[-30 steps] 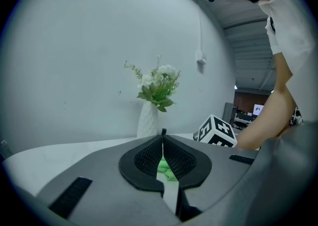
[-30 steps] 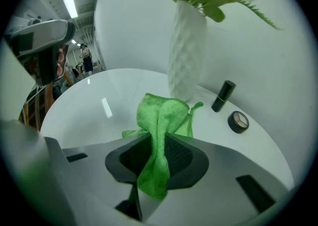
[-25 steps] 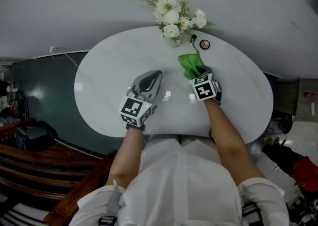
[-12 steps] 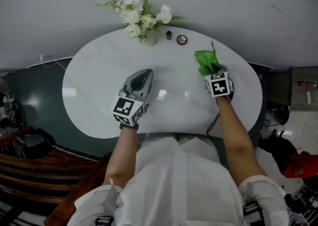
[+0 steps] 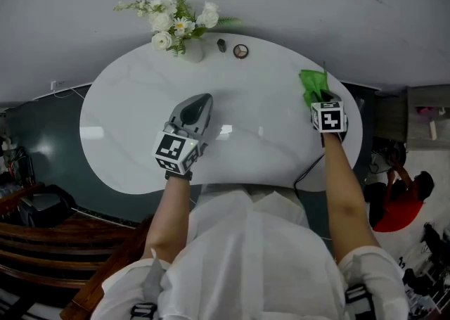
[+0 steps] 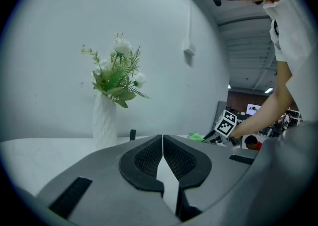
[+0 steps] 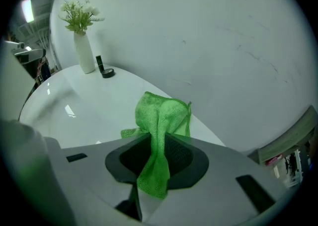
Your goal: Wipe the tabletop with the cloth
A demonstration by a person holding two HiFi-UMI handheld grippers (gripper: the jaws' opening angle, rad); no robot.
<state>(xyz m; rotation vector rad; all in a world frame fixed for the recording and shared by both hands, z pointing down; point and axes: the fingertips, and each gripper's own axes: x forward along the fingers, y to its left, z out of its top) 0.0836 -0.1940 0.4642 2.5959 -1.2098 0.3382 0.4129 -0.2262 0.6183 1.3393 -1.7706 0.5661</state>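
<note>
White oval surface (image 5: 133, 129). Right tool (image 5: 318, 98) is clamped on the green cloth (image 5: 311, 81) at the 3 o'clock rim. Most of the surface lies toward 9 o'clock, so the next stroke probably goes there. Left tool (image 5: 201, 103) is closed and empty at centre, farther from the cloth.

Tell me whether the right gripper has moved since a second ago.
Yes. The right gripper, shut on the green cloth, has slid right, away from the flower vase, toward the right end of the table.
</note>
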